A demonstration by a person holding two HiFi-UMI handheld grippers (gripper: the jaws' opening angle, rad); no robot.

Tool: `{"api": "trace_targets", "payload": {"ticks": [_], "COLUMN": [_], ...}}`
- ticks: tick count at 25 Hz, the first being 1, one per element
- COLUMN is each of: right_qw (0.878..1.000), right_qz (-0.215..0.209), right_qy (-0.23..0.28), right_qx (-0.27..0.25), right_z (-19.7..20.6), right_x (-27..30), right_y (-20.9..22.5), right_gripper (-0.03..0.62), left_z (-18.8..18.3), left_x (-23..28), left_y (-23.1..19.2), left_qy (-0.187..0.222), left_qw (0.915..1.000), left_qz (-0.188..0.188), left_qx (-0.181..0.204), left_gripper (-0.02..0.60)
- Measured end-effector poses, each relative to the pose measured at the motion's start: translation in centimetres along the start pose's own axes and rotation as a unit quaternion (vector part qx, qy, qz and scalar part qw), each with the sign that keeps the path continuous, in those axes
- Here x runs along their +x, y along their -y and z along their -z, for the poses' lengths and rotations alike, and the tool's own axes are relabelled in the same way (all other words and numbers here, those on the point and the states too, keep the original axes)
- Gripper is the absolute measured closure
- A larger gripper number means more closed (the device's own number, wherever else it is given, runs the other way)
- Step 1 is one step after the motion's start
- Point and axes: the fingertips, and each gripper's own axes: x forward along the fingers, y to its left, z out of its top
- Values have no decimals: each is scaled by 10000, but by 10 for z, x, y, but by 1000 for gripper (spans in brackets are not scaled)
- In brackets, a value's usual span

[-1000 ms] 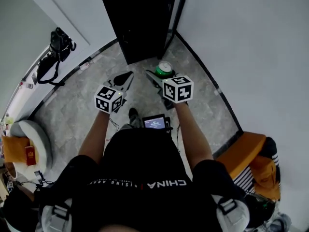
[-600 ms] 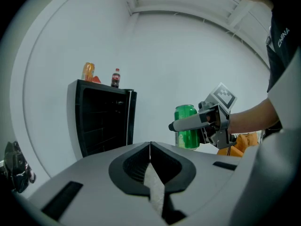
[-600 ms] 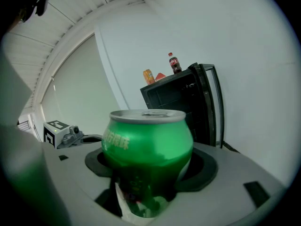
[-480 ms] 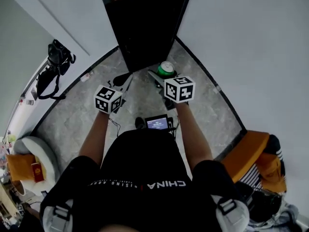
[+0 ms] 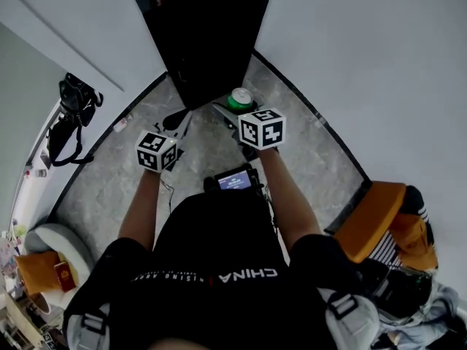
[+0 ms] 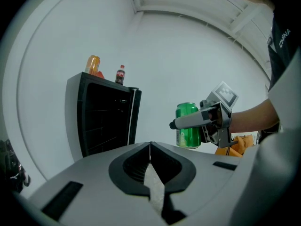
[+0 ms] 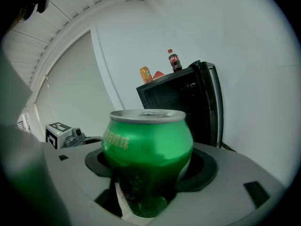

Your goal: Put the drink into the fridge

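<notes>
Pinched in the right gripper, the green aluminium drink can hangs near the tall black fridge front. Its door looks closed. The left gripper, jaws pressed together, could slip opening it.

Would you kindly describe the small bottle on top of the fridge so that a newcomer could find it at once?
Find the black fridge standing in the corner and look along its top. Of the drinks there, the bottle is the small dark one with a red cap and red label; its neighbour is an orange drink.
</notes>
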Motion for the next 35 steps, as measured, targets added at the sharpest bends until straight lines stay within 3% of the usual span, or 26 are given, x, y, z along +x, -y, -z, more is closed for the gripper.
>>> {"api": "trace_targets", "payload": {"ticks": [11,26,35], "right_qw": [9995,9935,9891], "right_qz": [-210,-966,-1260], "right_qy": [-253,-493,-625], "right_qx": [-39,-347,-439], "right_z": [-13,-91,-98], "right_x": [32,98,112], "right_y": [39,123,129], "right_gripper": [246,246,246], "left_z": [-7,-63,-65], "left_x": [51,158,166], "left_y": [-15,-70,-74], "left_qy": [-107,-101,-153], "left_qw": [9999,9968,9939], "left_qz": [-78,-768,-1053], "left_qx": [-98,-194,-278], "left_gripper": [569,569,569]}}
